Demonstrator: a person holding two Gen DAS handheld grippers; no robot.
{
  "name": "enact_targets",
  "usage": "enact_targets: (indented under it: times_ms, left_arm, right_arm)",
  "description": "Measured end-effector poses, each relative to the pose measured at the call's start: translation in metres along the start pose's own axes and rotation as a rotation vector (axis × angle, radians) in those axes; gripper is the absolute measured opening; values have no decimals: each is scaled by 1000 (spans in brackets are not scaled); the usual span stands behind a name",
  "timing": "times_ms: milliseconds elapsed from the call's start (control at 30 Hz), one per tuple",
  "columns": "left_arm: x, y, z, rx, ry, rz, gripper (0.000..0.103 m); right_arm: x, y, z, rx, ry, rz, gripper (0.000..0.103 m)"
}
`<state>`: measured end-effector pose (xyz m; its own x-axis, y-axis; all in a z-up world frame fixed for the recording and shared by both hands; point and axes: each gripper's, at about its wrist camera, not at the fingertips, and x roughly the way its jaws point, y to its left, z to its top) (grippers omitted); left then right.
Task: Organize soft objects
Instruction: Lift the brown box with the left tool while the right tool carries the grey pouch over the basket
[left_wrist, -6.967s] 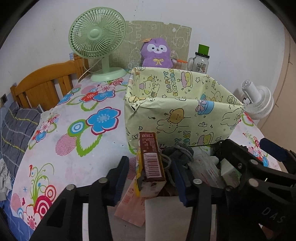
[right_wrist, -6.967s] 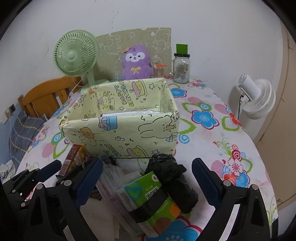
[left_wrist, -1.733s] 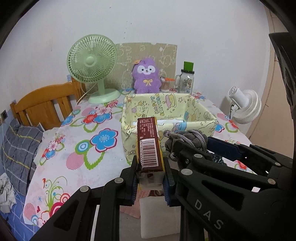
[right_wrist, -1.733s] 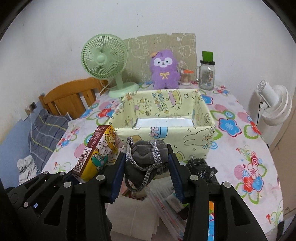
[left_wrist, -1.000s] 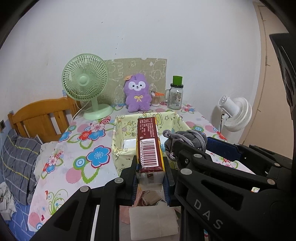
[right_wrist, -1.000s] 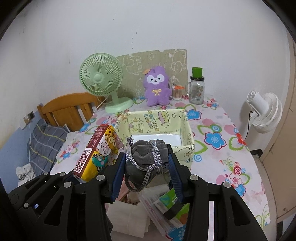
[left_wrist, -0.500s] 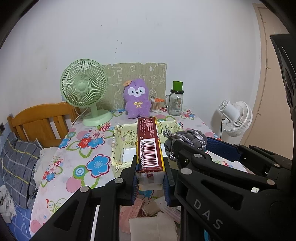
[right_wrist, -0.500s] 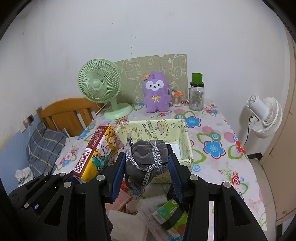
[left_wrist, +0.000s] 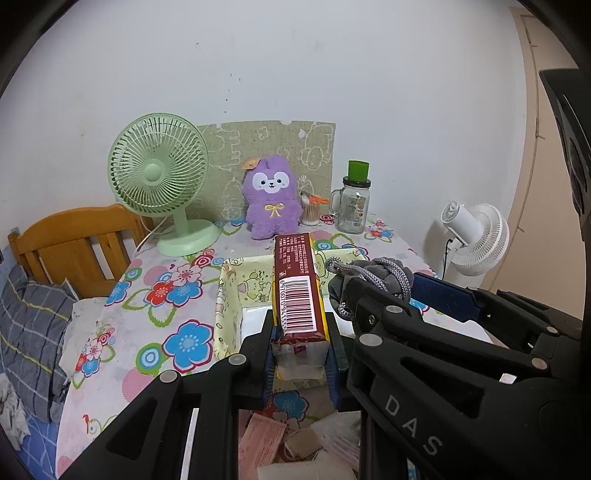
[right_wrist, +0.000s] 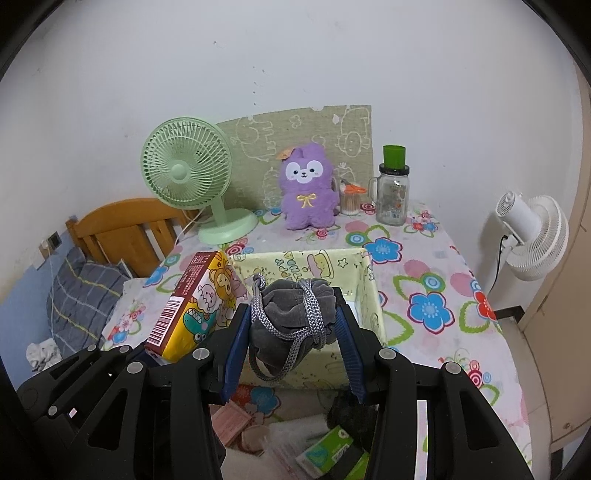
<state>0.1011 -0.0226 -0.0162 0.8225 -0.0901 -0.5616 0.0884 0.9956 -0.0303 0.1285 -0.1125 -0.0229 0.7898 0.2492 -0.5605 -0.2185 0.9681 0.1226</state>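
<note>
Above the near end of the tabletop (right_wrist: 461, 266), both tongs are raised side by side, each carrying something. The left tongs (left_wrist: 301, 354) pinch the lower end of a carton (left_wrist: 297, 291), a brown-and-yellow pack with a barcode facing up; it stands tilted away from the fingers. From the right wrist view the same carton (right_wrist: 195, 306) shows cartoon animals on its yellow side, just left of the right tongs (right_wrist: 291, 350). Those right tongs pinch a grey pouch (right_wrist: 291, 314) with a braided cord looped round it, squeezed between the blue pads (right_wrist: 236, 347).

Below and beyond both loads sits a box (right_wrist: 369, 291) wrapped in pale yellow cartoon paper, open at the top, with something white lying flat inside. It rests on the flowered cloth that covers the tabletop. On the near edge, under the tongs, lies a loose heap (right_wrist: 295, 439): pink packets, clear wrappers, a green-and-white pack and a black crumpled bag.

At the far end, against the wall, stand a green fan (left_wrist: 162, 184) on the left, a purple plush (left_wrist: 271, 201) in the middle and a jar (left_wrist: 354, 206) with a green cap to the right, a small tub of sticks between plush and jar. A patterned board leans behind them. Left of the tabletop is a wooden headboard (left_wrist: 74, 243) with grey checked bedding below it. On the right, off the tabletop, a white fan (left_wrist: 476, 236) stands near the wall.
</note>
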Motion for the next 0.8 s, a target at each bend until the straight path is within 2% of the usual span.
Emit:
enact_targets:
  times_ms: [800]
  left_arm:
    - [68,17,15,-28,41,3,21]
  right_arm:
    - [74,-11,19,15,37,-16,49]
